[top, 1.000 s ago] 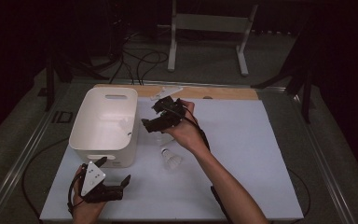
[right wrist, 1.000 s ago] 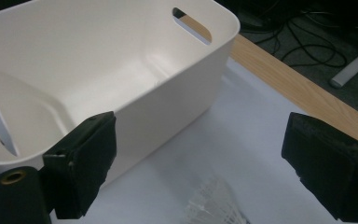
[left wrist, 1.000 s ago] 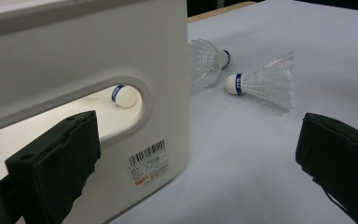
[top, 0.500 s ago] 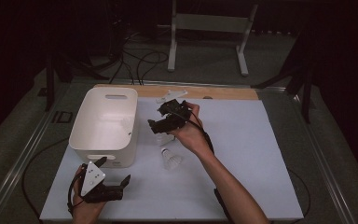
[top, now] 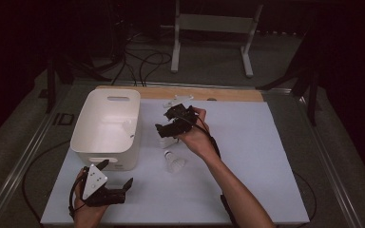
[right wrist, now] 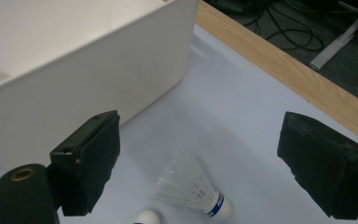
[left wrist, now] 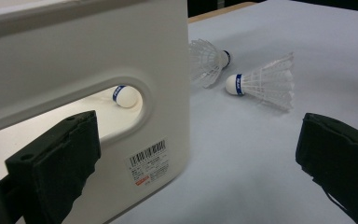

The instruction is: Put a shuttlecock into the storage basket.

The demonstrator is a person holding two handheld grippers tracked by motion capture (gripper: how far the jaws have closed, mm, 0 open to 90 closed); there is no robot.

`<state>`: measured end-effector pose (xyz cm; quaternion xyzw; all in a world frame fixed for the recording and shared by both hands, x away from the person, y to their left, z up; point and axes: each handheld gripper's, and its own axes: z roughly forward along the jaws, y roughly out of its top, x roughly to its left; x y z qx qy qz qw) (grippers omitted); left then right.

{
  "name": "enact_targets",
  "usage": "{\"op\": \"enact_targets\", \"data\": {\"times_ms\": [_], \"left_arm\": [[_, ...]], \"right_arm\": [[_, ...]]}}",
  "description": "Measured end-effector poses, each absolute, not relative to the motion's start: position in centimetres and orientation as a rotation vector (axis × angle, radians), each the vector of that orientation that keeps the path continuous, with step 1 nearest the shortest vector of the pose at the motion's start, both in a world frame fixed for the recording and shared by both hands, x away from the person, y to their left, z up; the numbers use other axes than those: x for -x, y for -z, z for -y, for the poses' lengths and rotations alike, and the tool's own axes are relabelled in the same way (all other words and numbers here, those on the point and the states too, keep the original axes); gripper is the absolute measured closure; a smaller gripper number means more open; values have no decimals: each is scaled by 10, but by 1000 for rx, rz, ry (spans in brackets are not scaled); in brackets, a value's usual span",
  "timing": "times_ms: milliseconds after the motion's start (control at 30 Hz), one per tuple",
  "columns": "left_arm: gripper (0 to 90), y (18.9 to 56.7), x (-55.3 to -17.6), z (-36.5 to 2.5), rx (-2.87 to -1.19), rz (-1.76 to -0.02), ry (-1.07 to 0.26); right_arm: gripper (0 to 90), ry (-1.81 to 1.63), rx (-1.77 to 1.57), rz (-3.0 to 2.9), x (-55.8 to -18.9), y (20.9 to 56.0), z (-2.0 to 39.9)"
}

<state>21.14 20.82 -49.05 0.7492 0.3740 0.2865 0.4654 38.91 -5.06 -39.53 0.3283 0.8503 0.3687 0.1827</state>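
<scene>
Two white shuttlecocks with blue bands lie on the white table beside a white bin [top: 105, 135]. One shuttlecock [top: 175, 163] lies in the open; the other [right wrist: 193, 189] sits right under my right gripper [top: 165, 131]. That gripper [right wrist: 219, 163] is open, its jaws wide on either side of the feathers and not touching them. A third shuttlecock [left wrist: 123, 95] rests inside the bin [left wrist: 74, 51] and shows through the handle hole. My left gripper [top: 116, 174] is open at the bin's near corner, with nothing between its jaws [left wrist: 196, 158].
A wooden strip [top: 228, 94] runs along the table's far edge. Beyond it are cables and a metal stand [top: 214, 28] on the floor. Bare white table surface [top: 266, 156] stretches to the right of the right hand.
The right gripper has shifted slightly toward the person and lower, over the shuttlecock beside the bin. The left gripper has stayed put.
</scene>
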Motion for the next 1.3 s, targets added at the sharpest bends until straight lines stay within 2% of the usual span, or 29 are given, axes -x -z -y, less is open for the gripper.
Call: {"op": "enact_targets", "data": {"times_ms": [1300], "left_arm": [[5, 490, -211, -208, -1841, -915, -704]], "right_arm": [[109, -956, -919, -2438, -398, 426, 50]]}}
